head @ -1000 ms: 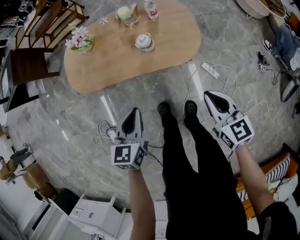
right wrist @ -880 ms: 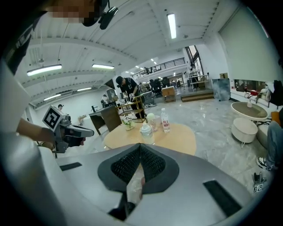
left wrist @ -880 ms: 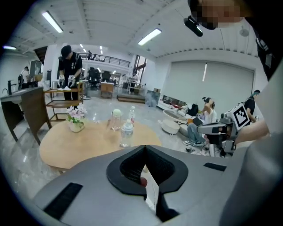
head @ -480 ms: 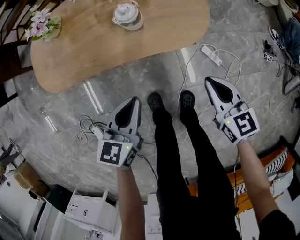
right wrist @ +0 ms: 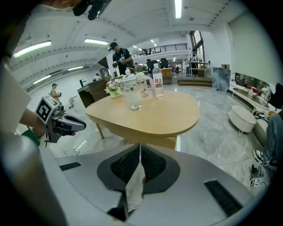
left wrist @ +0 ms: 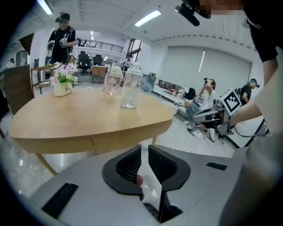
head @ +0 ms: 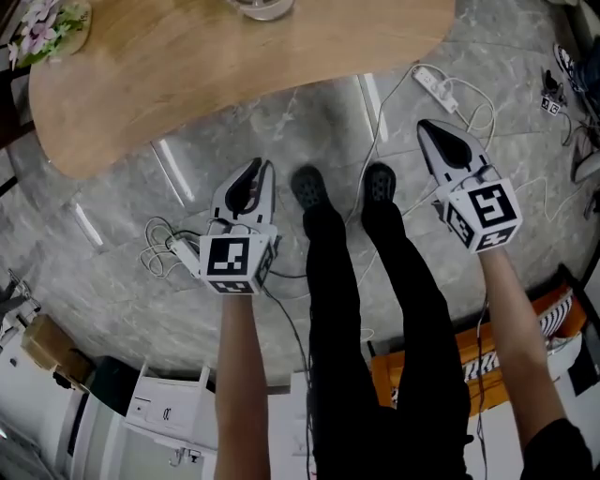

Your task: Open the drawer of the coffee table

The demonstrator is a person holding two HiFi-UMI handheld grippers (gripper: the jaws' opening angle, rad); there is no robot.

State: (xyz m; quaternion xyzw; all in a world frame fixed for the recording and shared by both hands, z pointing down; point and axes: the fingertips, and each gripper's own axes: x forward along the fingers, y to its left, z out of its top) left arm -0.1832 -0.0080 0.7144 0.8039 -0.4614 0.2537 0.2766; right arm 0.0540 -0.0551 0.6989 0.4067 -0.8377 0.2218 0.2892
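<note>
Drawer shows only as a front set in the apron just under the table top, on the side facing the person, marked by a thin seam; no handle can be made out. Both grippers hang short of that table edge, clear of it. The left gripper has its jaws a slim gap apart, having just been opening, with nothing between them. The right gripper has its jaws together and empty. Likely trouble: with no handle seen, a jaw may slip off the smooth front or catch the fixed apron beside the seam. A hard tug could also drag the table on its thin legs and upset the glass, bottle and flowers on top. Just off the table's near edge, a power strip and loose cables lie by the person's shoes, easy to snag on a step in. The floor is glossy grey marble, which would let the table slide. Beyond the table the room is a wide, bright hall with other people standing and sitting
</note>
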